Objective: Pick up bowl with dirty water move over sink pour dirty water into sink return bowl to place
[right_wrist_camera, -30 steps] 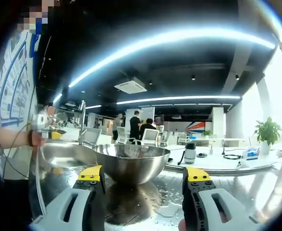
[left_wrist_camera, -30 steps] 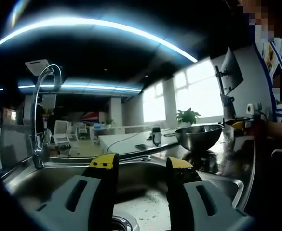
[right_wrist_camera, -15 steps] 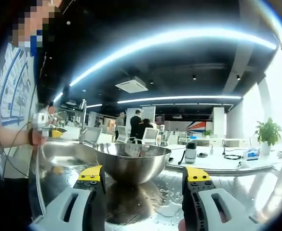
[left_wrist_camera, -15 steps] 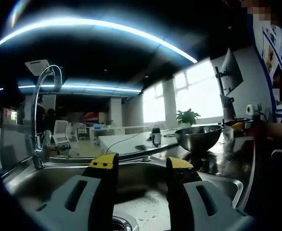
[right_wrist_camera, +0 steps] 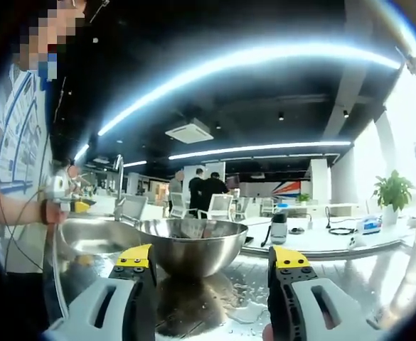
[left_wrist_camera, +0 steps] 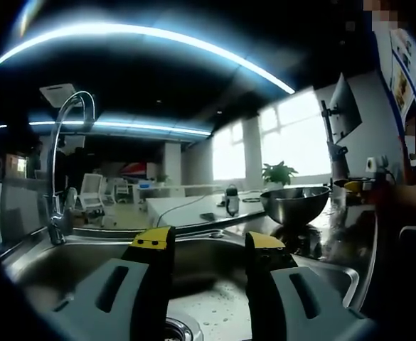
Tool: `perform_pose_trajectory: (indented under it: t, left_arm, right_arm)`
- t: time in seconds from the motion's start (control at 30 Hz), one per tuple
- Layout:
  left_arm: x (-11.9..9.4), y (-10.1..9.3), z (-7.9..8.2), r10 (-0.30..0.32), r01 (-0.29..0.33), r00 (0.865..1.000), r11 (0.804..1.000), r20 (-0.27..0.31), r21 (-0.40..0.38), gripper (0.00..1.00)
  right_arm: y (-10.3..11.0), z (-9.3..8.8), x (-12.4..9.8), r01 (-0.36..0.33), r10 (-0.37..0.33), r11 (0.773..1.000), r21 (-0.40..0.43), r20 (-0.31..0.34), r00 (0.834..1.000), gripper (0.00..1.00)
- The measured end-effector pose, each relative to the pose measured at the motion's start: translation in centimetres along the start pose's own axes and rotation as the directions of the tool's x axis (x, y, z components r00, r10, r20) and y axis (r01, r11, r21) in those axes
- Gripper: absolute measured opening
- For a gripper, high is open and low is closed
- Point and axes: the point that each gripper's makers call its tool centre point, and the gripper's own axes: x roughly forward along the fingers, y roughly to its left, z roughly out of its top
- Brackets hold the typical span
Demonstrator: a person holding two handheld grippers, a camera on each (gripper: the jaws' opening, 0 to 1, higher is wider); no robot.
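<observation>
Right gripper view: the bowl (right_wrist_camera: 191,245), a steel mixing bowl, is seen standing upright on the wet steel counter (right_wrist_camera: 321,270), just beyond the right gripper (right_wrist_camera: 212,261) and framed between its jaws.
Right gripper state: jaws are held wide apart, clamped on nothing; the bowl is not yet gripped.
Left gripper view: the left gripper (left_wrist_camera: 208,243) is seen above the sink (left_wrist_camera: 215,298), near the drain (left_wrist_camera: 179,330), jaws apart and empty.
Bowl position, left gripper view: the bowl (left_wrist_camera: 295,204) is seen on the counter to the right of the sink, well apart from the left gripper.
Faucet: the faucet (left_wrist_camera: 57,170) is seen at the far left of the sink, arching over the basin.
Water level: cannot be told; the bowl's inside is hidden from both views.
Risk, grip: a thin curved rim on a wet surface is judged likely to slip if only a shallow bite is taken.
Risk, spill: water is likely to slosh onto the counter if the bowl is tilted during the lift or moved quickly toward the sink.
Risk, collision: the bowl may be knocked against the faucet or the left gripper if it is carried too far across the basin.
Risk, return: the bowl may skid on the wet counter if it is released before it sits flat.
</observation>
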Motion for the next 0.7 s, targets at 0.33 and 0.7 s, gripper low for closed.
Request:
perform_pose_trajectory:
  t: [0.33,0.7]
  left_arm:
    - [0.1,0.4,0.1,0.011,-0.011,1.000,0.999,0.009,-0.034,0.39]
    - [0.2,0.6,-0.5,0.024,-0.025,1.000,0.999,-0.019,-0.022,0.39]
  right_arm:
    - [0.1,-0.4,0.1,0.002,-0.002,1.000,-0.003,-0.024,1.000,0.56]
    - [0.4,-0.7,0.2,0.006,-0.006,1.000,-0.022,-0.036,0.999,0.51]
